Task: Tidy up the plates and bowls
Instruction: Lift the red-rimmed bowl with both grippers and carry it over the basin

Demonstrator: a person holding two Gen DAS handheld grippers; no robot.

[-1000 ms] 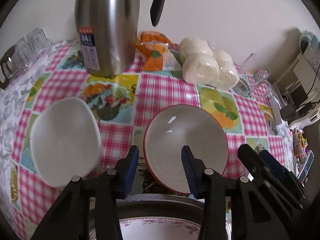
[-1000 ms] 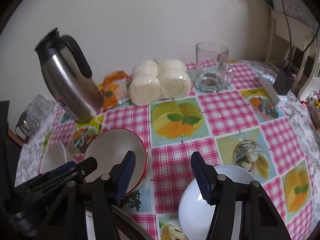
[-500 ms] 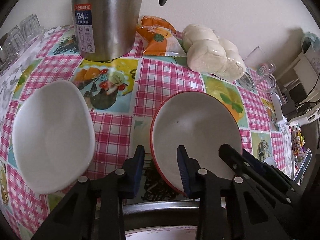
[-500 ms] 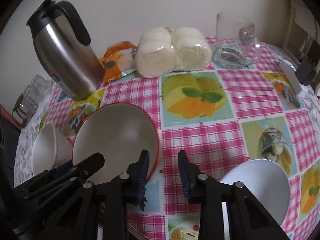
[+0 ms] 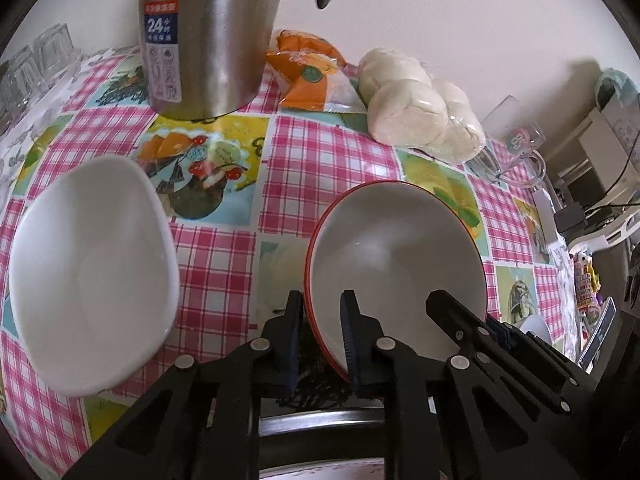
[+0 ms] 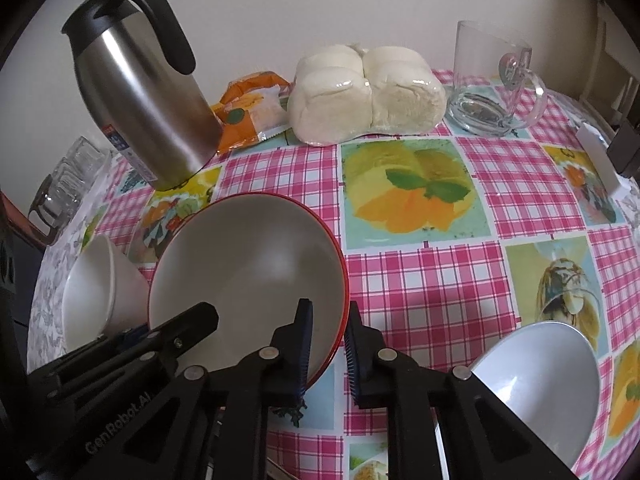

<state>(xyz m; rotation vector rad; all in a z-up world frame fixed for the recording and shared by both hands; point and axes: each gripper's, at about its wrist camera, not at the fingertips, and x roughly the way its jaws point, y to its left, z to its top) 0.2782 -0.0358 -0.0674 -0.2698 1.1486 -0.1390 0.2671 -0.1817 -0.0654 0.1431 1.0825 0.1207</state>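
Red-rimmed, round, glossy ceramic bowl (image 5: 394,264) sits mouth-up on the checked oilcloth desk (image 6: 432,280); our left gripper (image 5: 320,332) and right gripper (image 6: 327,344) each straddle its near rim between narrowed jaws, pads seemingly touching.

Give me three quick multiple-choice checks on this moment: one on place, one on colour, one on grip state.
1. What stands behind the red-rimmed bowl, toward the wall?
A. steel jug
B. toaster
C. pan

2. What colour is the bowl left of it?
A. blue
B. white
C. black

3. The right hand-held gripper is:
A. closed on the glass mug
B. wide open over bare cloth
C. straddling the red-rimmed bowl's edge

Answers:
A, the steel jug stands behind it.
B, the small bowl is white.
C, one finger sits inside the rim, one outside; the left hand-held gripper does likewise.
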